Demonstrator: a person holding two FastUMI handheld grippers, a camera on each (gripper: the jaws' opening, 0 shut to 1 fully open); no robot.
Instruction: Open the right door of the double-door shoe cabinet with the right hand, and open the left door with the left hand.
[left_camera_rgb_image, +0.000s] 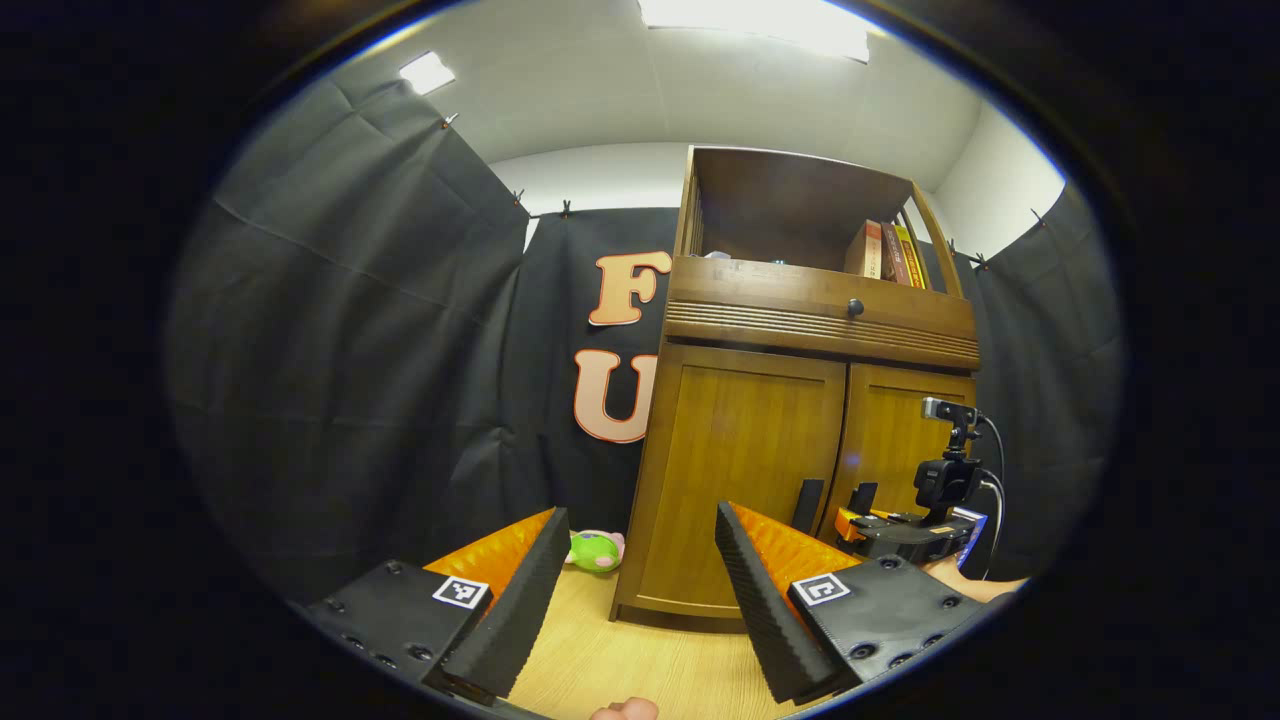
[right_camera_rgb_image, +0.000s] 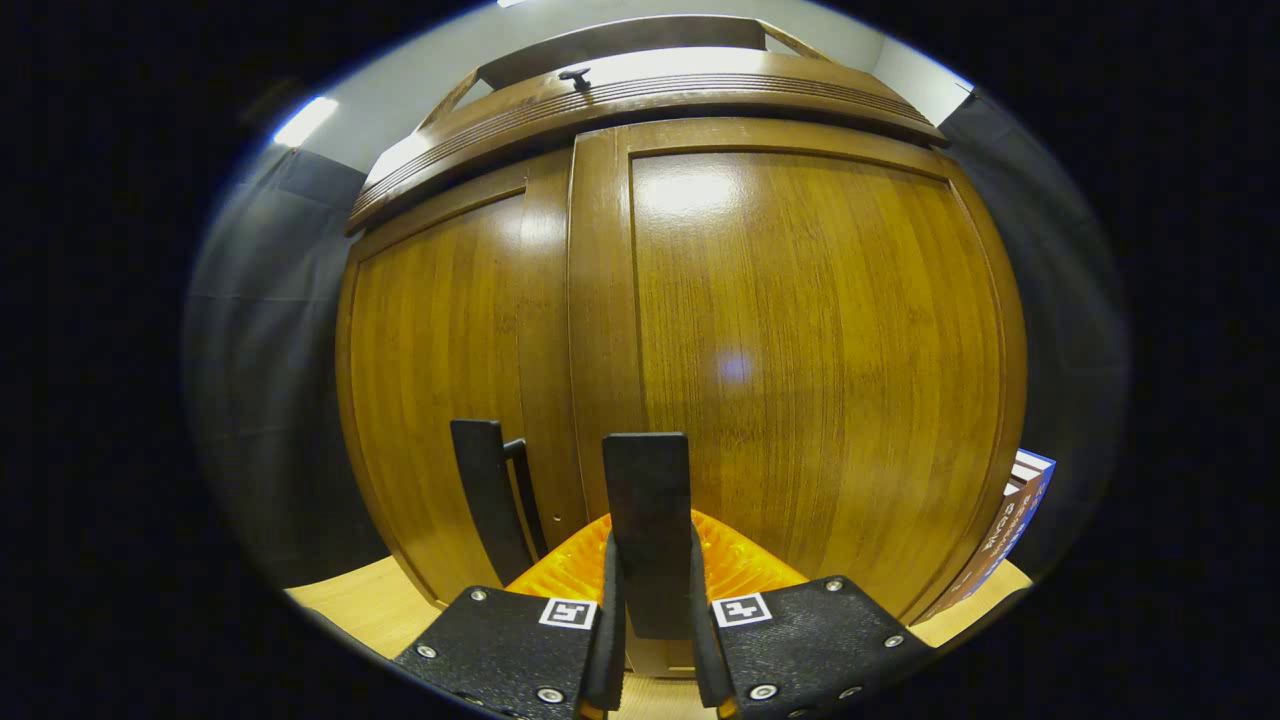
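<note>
Right handle (right_camera_rgb_image: 648, 520): flat black bar, upright, on glossy brown wooden right door (right_camera_rgb_image: 800, 350)
Right gripper (right_camera_rgb_image: 650, 640): ribbed fingers clamped on that handle
Left gripper (left_camera_rgb_image: 632, 590): wide apart, empty, facing left door (left_camera_rgb_image: 745, 470)

Left gripper view: low, set back, facing the brown wooden double-door shoe cabinet (left_camera_rgb_image: 800, 400) whole. Right gripper view: low, close against its 2 doors. Both views share the door fronts and black handles.
</note>
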